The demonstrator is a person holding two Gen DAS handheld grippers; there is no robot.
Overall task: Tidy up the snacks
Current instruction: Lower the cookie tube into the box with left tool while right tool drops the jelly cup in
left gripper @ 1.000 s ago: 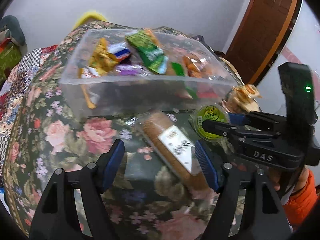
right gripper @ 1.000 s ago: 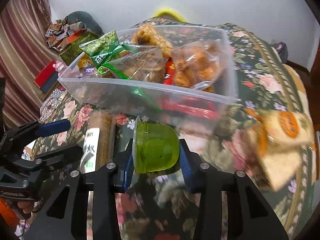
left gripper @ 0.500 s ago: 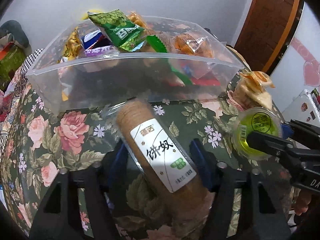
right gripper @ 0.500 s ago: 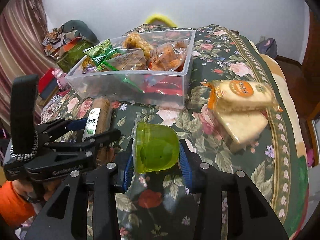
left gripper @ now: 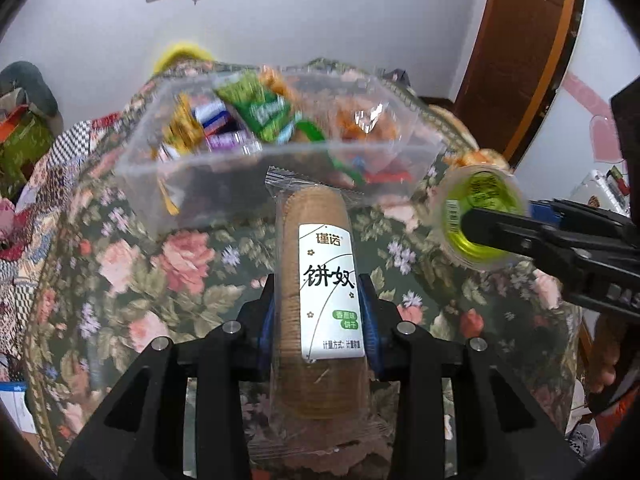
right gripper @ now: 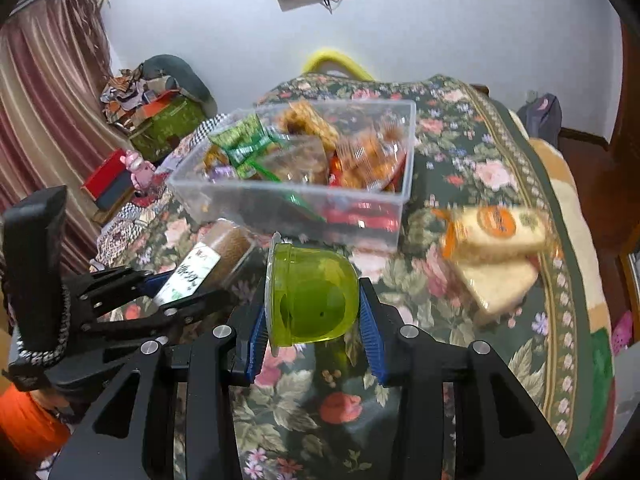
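Both tongs are loaded: our left gripper point(left gripper: 320, 320) pinches a long biscuit roll point(left gripper: 320, 296) w/ a white label, blue pads tight on both its sides, and our right gripper point(right gripper: 312, 320) clamps a green jelly cup point(right gripper: 310, 294) lying on its side btwn the pads. Each item looks lifted off the floral cloth point(right gripper: 460, 148), tho how high we can't say. We judge this as the carry step, both snacks picked, neither dropped off yet. Just beyond the tips sits the clear plastic bin point(right gripper: 300, 208), already stuffed w/ green packets point(right gripper: 240, 148) and orange snack bags point(right gripper: 368, 156). To the right of the bin, near it on the cloth, lie two wrapped cakes point(right gripper: 496, 252), stacked and not yet collected. Next we'd probably need to raise both loads over the bin's near wall, find a gap among the packets, then open up. The roll is long, so it'll prob. need laying flat across the pile; the cup is round and could tip or roll once let go.
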